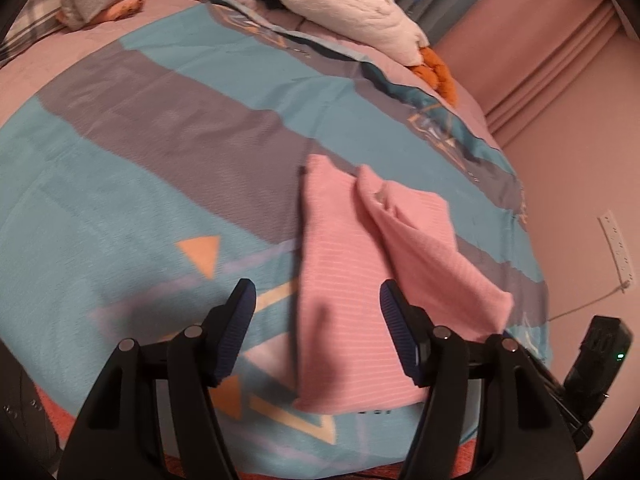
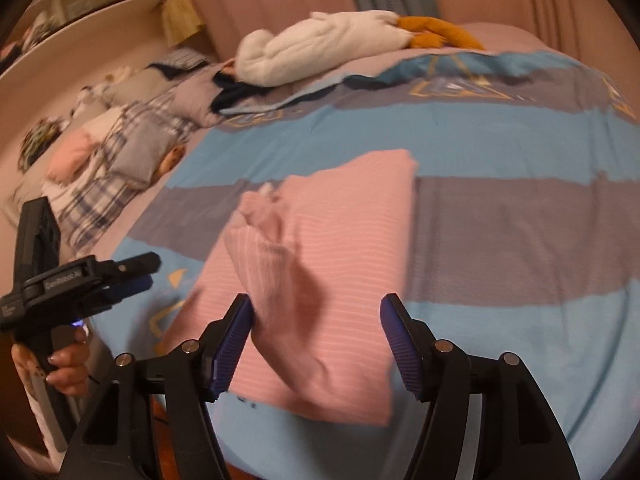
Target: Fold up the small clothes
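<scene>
Pink garment [image 2: 320, 264] on bedspread [image 2: 520, 220], beneath open right gripper [image 2: 316, 320].

The left gripper [image 1: 316, 320] hangs over a bed, and its jaws stand apart with nothing pressed between them. Under it lies a pink garment [image 1: 344, 280] with thin pale stripes, folded, with one loose flap raised on its right side. The garment rests on a blue and grey cover [image 1: 140, 152] with orange triangles. At the far edge lies a white plush toy [image 1: 344, 4]. A black device [image 1: 596, 364] shows at the right edge.
</scene>
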`<action>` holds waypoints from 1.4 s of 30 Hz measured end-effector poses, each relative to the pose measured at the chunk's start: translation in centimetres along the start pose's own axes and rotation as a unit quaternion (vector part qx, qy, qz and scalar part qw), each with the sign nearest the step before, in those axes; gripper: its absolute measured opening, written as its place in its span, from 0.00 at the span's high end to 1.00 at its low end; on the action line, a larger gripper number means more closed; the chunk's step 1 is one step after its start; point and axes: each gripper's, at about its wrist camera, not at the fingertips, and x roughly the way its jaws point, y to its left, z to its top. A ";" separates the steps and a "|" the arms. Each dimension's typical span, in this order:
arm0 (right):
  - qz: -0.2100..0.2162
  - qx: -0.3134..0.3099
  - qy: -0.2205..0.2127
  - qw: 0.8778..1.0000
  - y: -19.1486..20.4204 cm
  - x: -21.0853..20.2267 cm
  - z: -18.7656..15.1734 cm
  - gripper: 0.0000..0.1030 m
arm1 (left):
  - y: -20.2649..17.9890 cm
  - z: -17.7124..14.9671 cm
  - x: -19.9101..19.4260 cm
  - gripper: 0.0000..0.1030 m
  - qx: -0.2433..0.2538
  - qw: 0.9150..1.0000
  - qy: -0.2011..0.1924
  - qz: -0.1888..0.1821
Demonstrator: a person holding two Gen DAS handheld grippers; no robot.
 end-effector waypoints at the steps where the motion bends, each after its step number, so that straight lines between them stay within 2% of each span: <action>1: 0.005 0.011 -0.003 1.000 -0.5 -0.4 -0.1 0.36 | -0.3 0.1 0.1 0.37 0.003 1.000 0.003 -0.006; 7: -0.026 0.054 -0.018 0.998 -2.9 -1.3 -0.6 0.36 | -2.2 0.7 1.7 0.29 0.020 0.998 0.024 -0.049; 11: -0.048 0.082 -0.009 0.995 -4.3 -0.9 -1.1 0.36 | -3.2 0.7 4.3 0.29 0.025 0.995 0.068 -0.073; 19: -0.058 0.090 -0.002 0.994 -4.9 -0.7 -1.7 0.36 | -4.9 1.4 8.3 0.30 0.049 0.986 0.124 -0.096; 23: -0.055 0.097 -0.005 0.994 -5.1 -0.9 -1.9 0.36 | -4.8 1.6 9.3 0.31 0.034 0.985 0.140 -0.095; 25: -0.053 0.103 -0.003 0.993 -5.4 -0.9 -2.0 0.36 | -4.8 1.6 9.2 0.36 0.031 0.984 0.142 -0.102; 27: -0.054 0.107 -0.002 0.993 -5.6 -0.9 -2.0 0.36 | -4.8 1.6 8.9 0.49 0.025 0.983 0.146 -0.111; 30: -0.052 0.108 -0.005 0.993 -5.6 -1.0 -2.1 0.36 | -5.5 1.7 9.1 0.50 0.033 0.978 0.158 -0.132; 32: -0.052 0.109 -0.005 0.993 -5.7 -1.0 -2.1 0.36 | -6.1 1.3 9.8 0.50 0.043 0.974 0.177 -0.133; 35: -0.052 0.111 -0.003 0.992 -5.8 -0.8 -2.3 0.36 | -6.4 1.2 11.2 0.50 0.051 0.975 0.188 -0.107; 37: -0.052 0.113 -0.001 0.992 -5.9 -0.8 -2.4 0.36 | -6.7 1.3 12.1 0.55 0.049 0.976 0.188 -0.099; 38: -0.052 0.114 0.000 0.992 -6.0 -0.8 -2.4 0.36 | -7.0 1.5 12.3 0.65 0.055 0.978 0.181 -0.091; 39: -0.053 0.116 0.001 0.992 -6.0 -0.7 -2.4 0.36 | -7.2 1.6 12.4 0.79 0.061 0.979 0.174 -0.086; 42: -0.060 0.117 0.002 0.991 -6.1 -0.7 -2.4 0.36 | -7.7 1.7 12.0 0.86 0.078 0.982 0.150 -0.079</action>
